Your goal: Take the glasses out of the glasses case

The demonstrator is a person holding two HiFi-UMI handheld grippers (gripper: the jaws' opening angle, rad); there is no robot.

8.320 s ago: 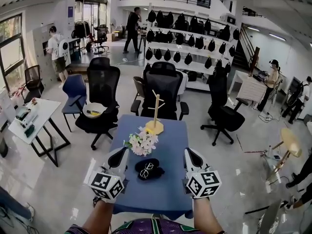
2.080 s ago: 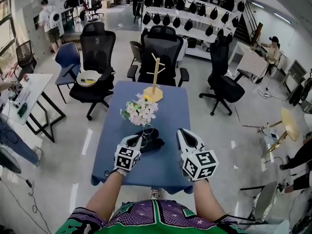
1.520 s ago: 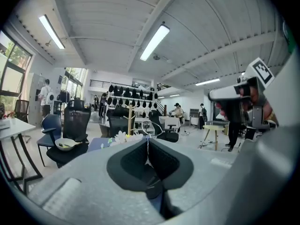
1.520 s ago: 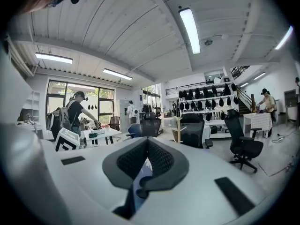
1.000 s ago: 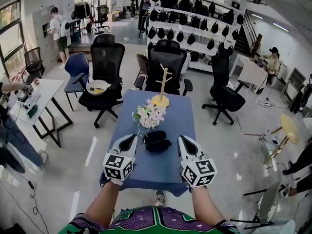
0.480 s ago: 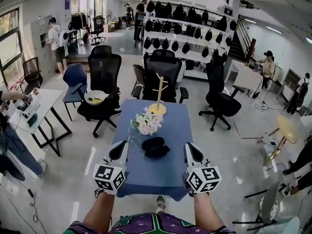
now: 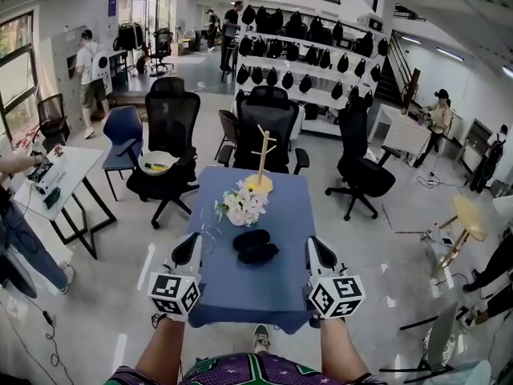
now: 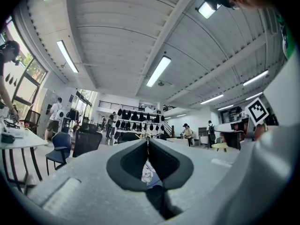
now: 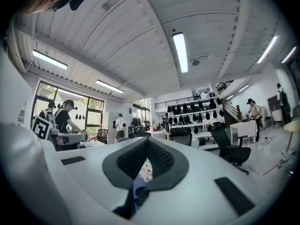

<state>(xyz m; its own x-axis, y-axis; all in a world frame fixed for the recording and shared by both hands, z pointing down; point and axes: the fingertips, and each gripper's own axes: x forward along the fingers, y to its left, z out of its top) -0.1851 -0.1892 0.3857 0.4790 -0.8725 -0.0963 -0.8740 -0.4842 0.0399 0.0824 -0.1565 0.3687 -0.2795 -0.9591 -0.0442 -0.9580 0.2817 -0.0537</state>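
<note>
Both grippers have backed off toward the near edge of the blue table (image 7: 264, 291) since half a second ago. Glasses, which sat in the open case 8.3 s ago, are out of it now.

Glasses case (image 7: 256, 245): black, lid open, lying mid-table. Flowers (image 7: 243, 204) sit at its 11 o'clock. Wooden peg stand (image 7: 262, 163) on a yellow base is at 12 o'clock, near the far edge.

Left gripper (image 7: 192, 243): at 8 o'clock from the case, well apart from it, over the table's left edge. In the left gripper view the left gripper (image 8: 148, 142) has its jaws clenched, with a thin sliver sticking up at the tips. Head view shows the glasses (image 7: 208, 235) as faint wire loops just beside those tips, at the gripper's 1 o'clock (too thin to say which part of the frame is pinched).

Right gripper (image 7: 315, 247): at 4 o'clock from the case, over the right edge, not touching it. In the right gripper view the right gripper (image 9: 147, 146) has its jaws closed at the tips, with nothing gripped. Only flowers and blue tabletop show through the slit below.

Black office chairs (image 7: 268, 127) stand past the far edge at 12 o'clock.
</note>
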